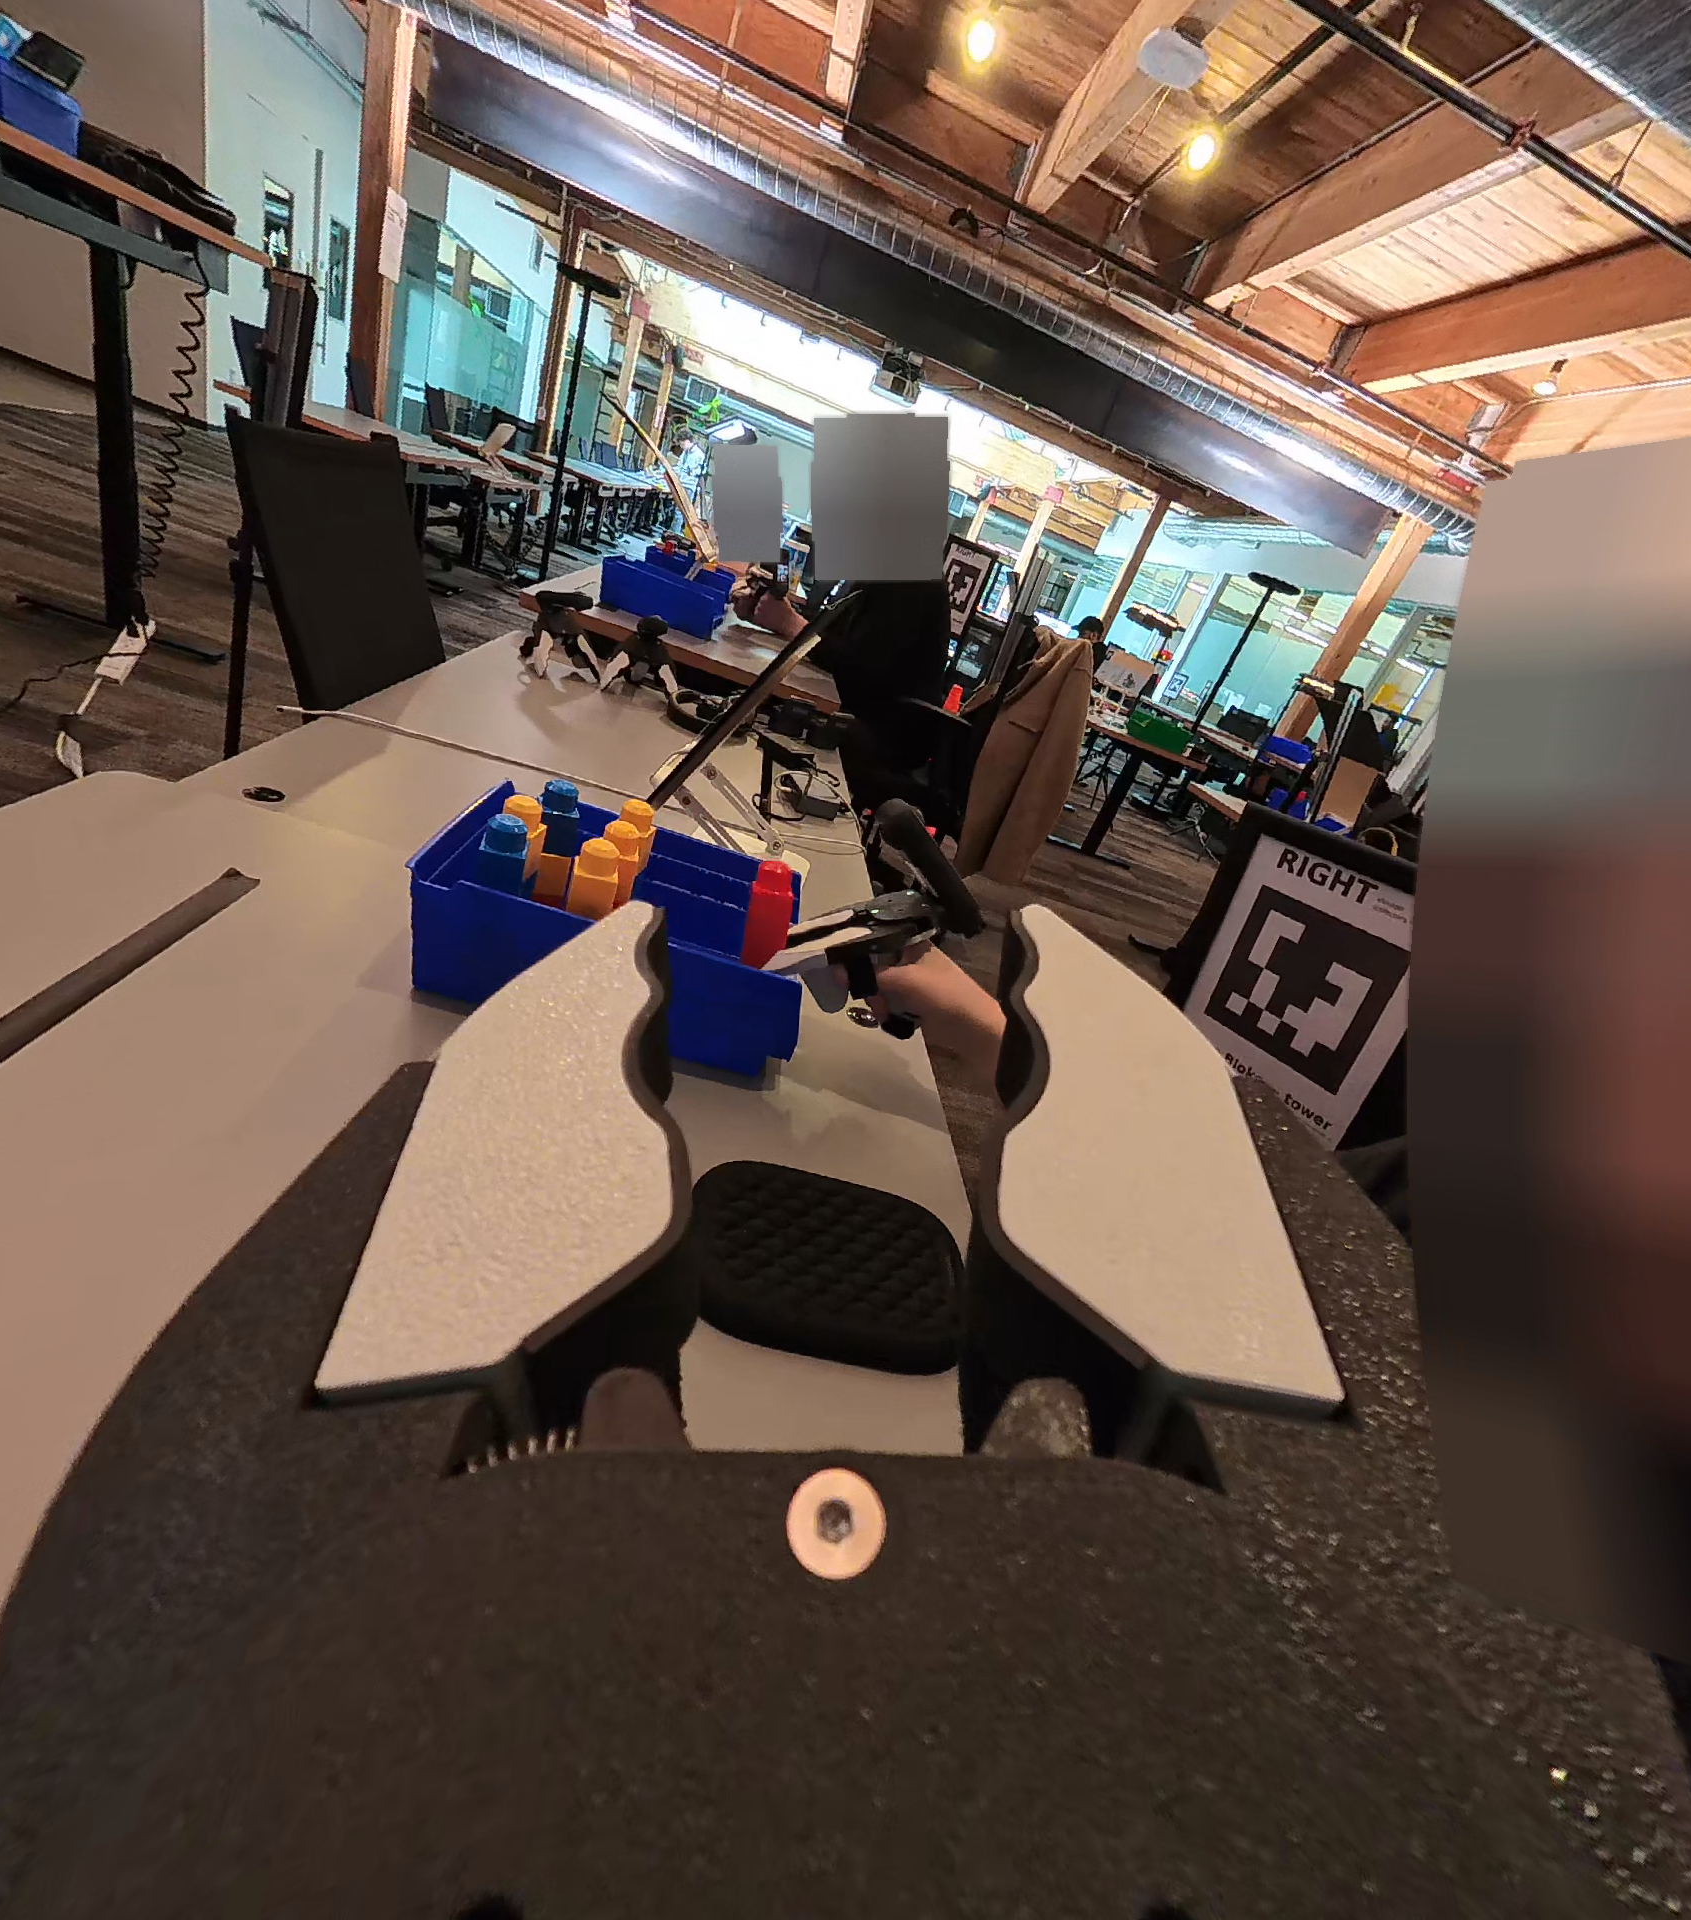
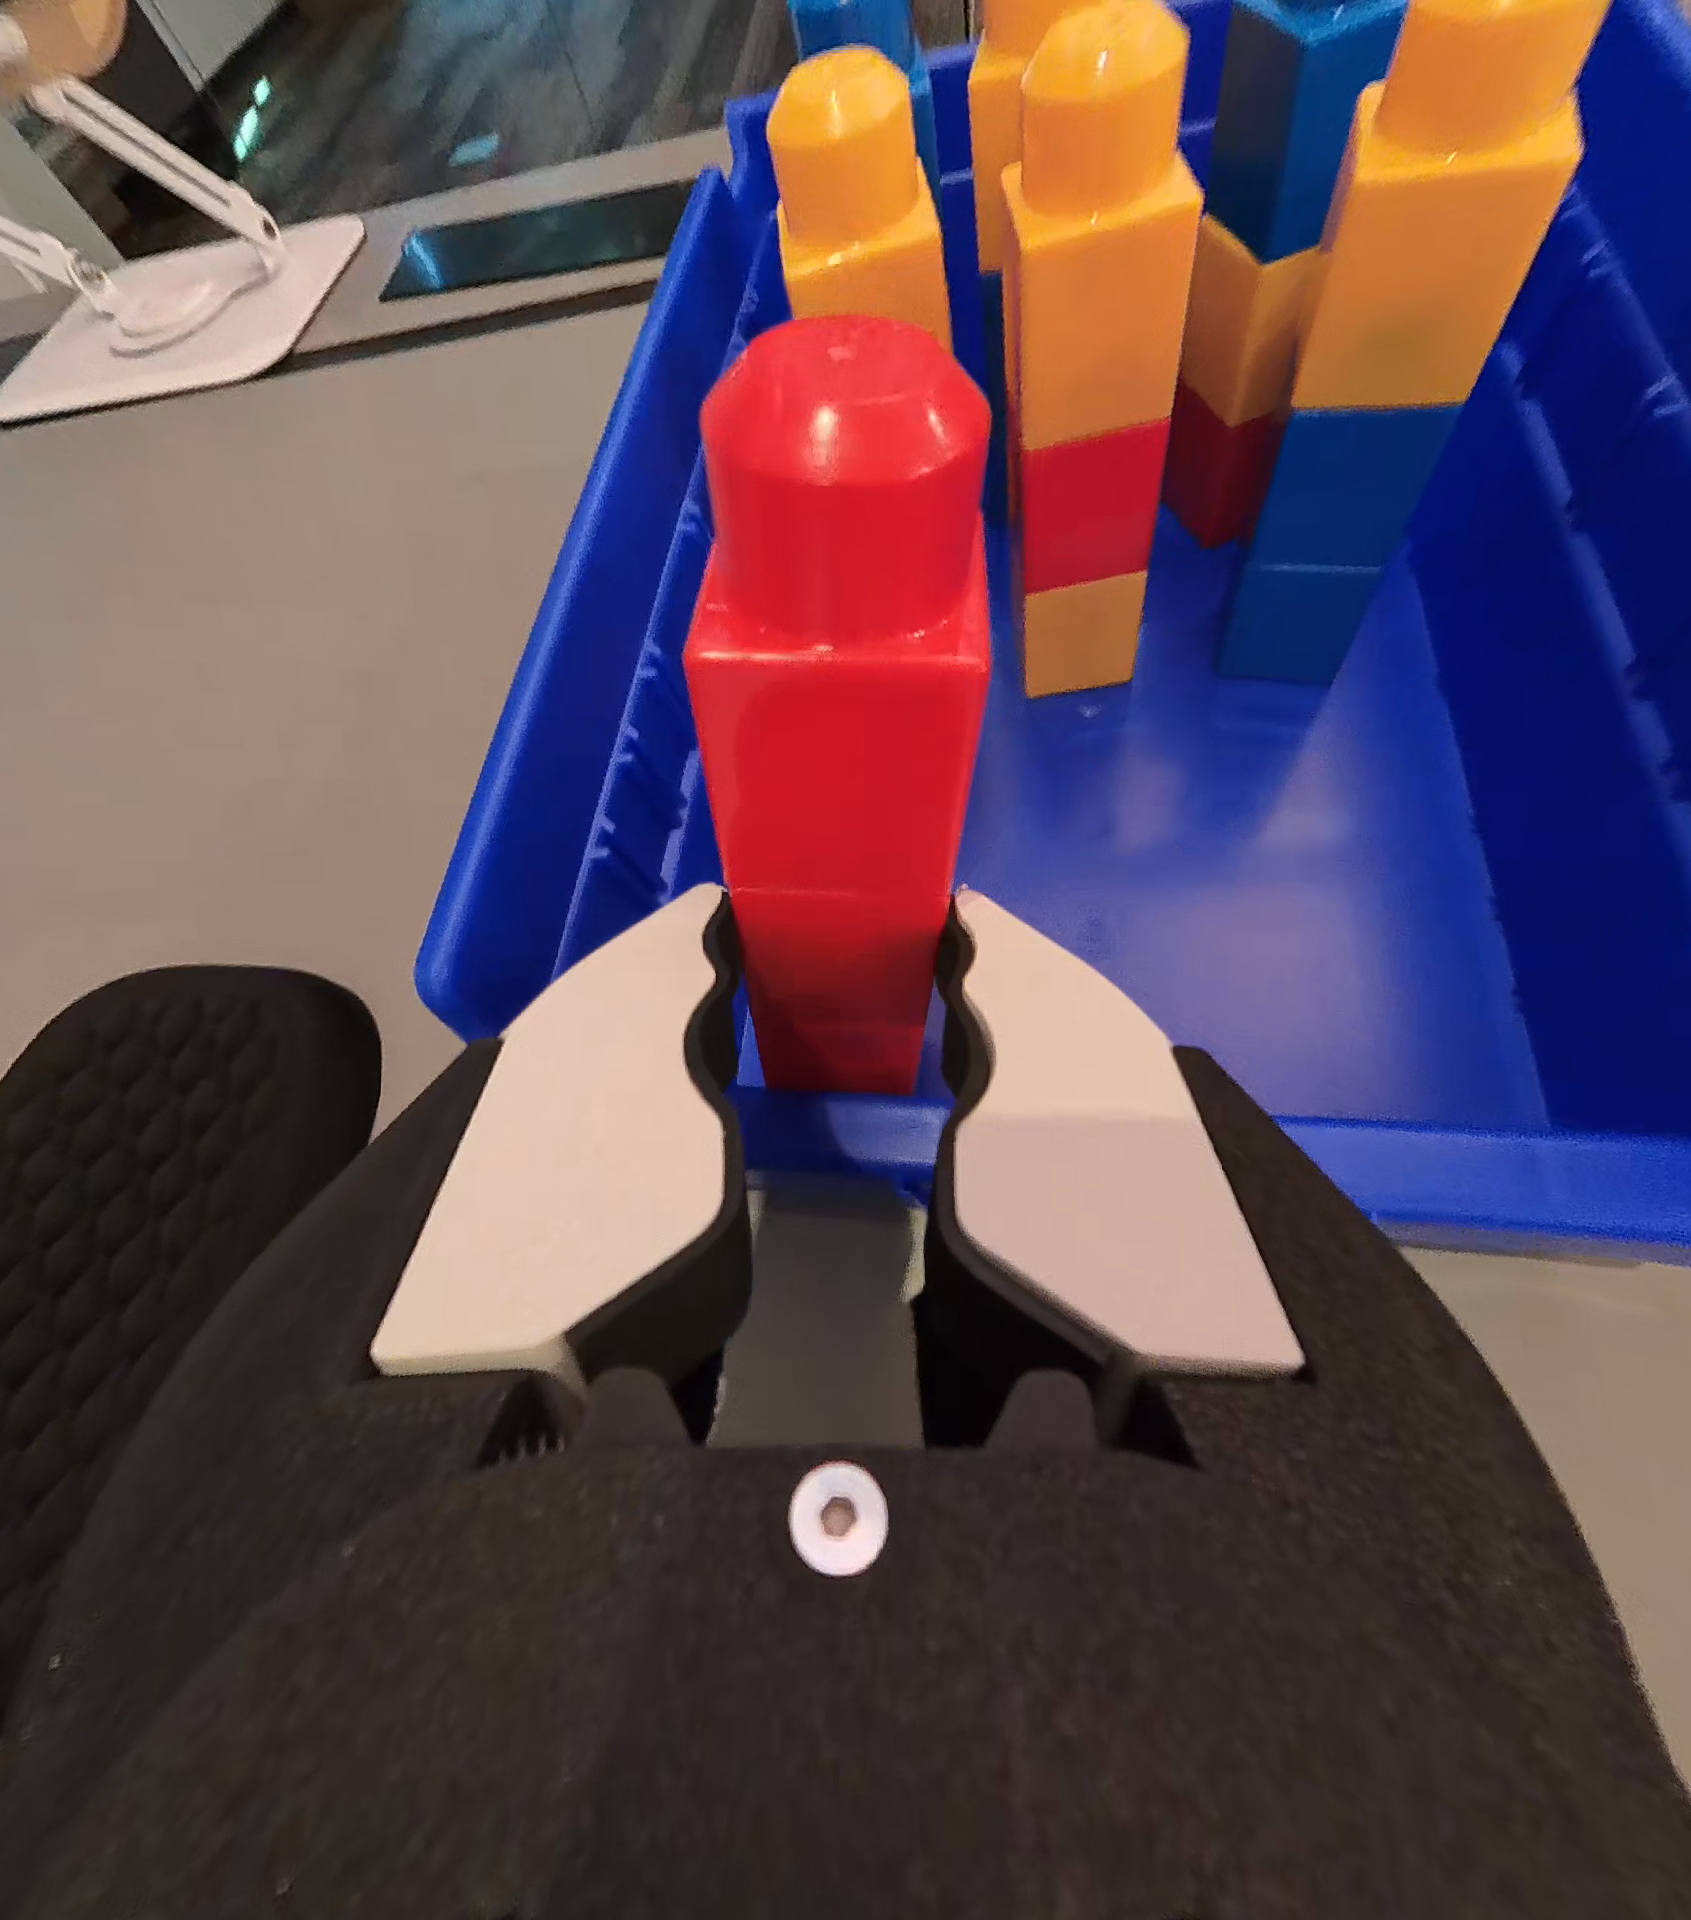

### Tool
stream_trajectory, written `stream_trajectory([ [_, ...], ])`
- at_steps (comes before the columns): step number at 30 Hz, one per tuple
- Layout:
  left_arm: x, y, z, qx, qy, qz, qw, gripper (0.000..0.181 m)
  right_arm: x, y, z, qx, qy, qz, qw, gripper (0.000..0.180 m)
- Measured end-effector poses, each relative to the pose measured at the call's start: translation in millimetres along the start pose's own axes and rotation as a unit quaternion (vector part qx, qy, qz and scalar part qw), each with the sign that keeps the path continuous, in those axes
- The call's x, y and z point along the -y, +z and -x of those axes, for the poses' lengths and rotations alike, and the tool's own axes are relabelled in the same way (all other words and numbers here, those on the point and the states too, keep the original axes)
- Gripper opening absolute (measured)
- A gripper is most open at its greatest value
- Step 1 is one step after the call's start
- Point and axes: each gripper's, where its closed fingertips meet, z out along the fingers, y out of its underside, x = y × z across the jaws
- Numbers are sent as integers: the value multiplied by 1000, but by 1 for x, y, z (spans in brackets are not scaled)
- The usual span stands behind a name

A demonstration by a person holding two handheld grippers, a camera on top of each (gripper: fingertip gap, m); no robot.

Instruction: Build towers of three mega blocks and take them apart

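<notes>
A blue bin (image 2: 1651, 727) on the grey table holds several upright three-block towers in yellow, red and blue (image 2: 1090, 416). My right gripper (image 2: 839, 914) is shut on the lower part of an all-red tower (image 2: 841, 675), which stands upright just inside the bin's near wall. I cannot tell if its base touches the bin floor. In the left wrist view, the bin (image 1: 508, 945) lies ahead with the red tower (image 1: 768, 909) at its right end, held by the right gripper (image 1: 805, 948). My left gripper (image 1: 833, 940) is open and empty, held back from the bin.
A black padded rest (image 1: 820, 1268) lies on the table near its edge, and shows left of the right gripper (image 2: 93, 1299). A white lamp base (image 2: 186, 301) stands beyond the bin. A sign with a black-and-white marker (image 1: 1298, 977) stands at right. The grey table (image 1: 145, 1039) stretches left.
</notes>
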Motion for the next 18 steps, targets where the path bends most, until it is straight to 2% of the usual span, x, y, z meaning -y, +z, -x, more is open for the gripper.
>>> stream_trajectory([
  [5,0,-1,-1,0,1,-1,1000,61,-12,5,1,-5,-14,55,998,35],
  [12,0,1,-1,-1,0,1,1000,61,26,23,-6,-19,-31,14,999,36],
  [18,-1,1,-1,-1,1,2,1000,61,32,53,-8,-32,-49,45,997,36],
])
